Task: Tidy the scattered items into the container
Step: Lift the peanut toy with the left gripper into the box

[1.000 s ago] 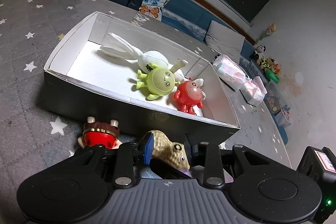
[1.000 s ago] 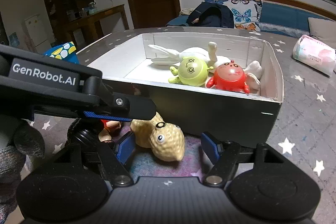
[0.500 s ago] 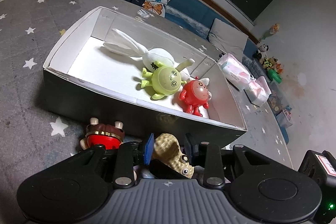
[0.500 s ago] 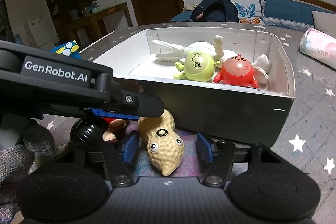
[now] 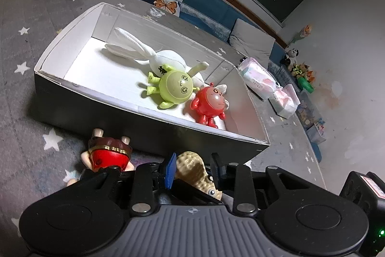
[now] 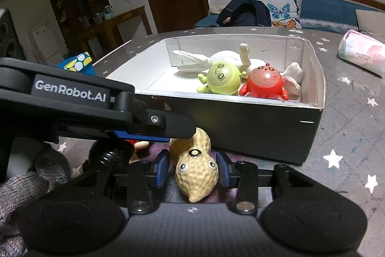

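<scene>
Left of the left gripper (image 5: 192, 169) lies a red and brown toy figure (image 5: 108, 155), on the star-print cloth just outside that gripper's left finger and not yet tidied. Between the left gripper's fingers sits the far end of the peanut toy (image 6: 195, 170); these jaws are closing a little, yet gaps show on both sides, so nothing is held there.

The right gripper (image 6: 191, 169) straddles the peanut's face end. A second ago its blue pads stood well clear of the toy; now they have drawn in and the jaws are closing, the right pad at the shell, the left with a sliver of space. A firm grip looks imminent rather than made.

Beyond the fingertips stands the white-lined box (image 6: 320, 78), already holding the white plush rabbit (image 5: 166, 57), green round toy (image 6: 222, 76) and red round toy (image 6: 263, 82). Once clamped, the peanut probably needs lifting over the near wall.
</scene>
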{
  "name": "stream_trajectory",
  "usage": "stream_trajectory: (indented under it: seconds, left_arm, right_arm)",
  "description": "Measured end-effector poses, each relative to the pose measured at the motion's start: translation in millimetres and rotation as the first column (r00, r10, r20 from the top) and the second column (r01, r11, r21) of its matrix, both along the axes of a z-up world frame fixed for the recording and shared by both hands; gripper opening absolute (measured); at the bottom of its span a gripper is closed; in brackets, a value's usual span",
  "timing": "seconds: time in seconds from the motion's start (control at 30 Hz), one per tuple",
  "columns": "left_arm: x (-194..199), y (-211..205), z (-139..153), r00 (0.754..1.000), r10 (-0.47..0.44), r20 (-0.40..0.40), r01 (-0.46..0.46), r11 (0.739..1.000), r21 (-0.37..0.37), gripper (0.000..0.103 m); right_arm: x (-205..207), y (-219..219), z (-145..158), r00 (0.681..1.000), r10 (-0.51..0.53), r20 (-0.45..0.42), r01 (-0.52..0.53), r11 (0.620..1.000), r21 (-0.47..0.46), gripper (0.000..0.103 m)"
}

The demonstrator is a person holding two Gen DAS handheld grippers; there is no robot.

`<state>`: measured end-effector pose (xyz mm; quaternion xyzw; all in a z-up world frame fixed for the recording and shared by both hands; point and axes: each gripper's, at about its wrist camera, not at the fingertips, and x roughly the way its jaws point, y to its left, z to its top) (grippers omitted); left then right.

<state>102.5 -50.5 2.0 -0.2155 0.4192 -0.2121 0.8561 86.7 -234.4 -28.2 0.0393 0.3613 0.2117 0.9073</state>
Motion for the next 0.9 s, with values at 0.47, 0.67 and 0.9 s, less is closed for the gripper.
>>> stream_trajectory:
  seconds: [0.47, 0.67, 0.9]
  left_arm:
    - [9, -1, 41, 0.996, -0.003, 0.092, 0.009, 0.998, -0.063, 0.033]
    - [9, 0, 43, 0.995, -0.016, 0.101, 0.026, 0.994, -0.102, 0.033]
    - [8, 6, 42, 0.997, -0.003, 0.082, 0.012, 0.993, -0.115, 0.033]
  right_arm:
    - [6, -11, 51, 0.995, 0.034, 0.092, -0.036, 0.999, 0.018, 0.036]
    - [4, -13, 51, 0.996, 0.044, 0.078, -0.048, 0.998, 0.046, 0.036]
    - [-2, -16, 57, 0.994, 0.039, 0.102, -0.044, 0.998, 0.049, 0.036]
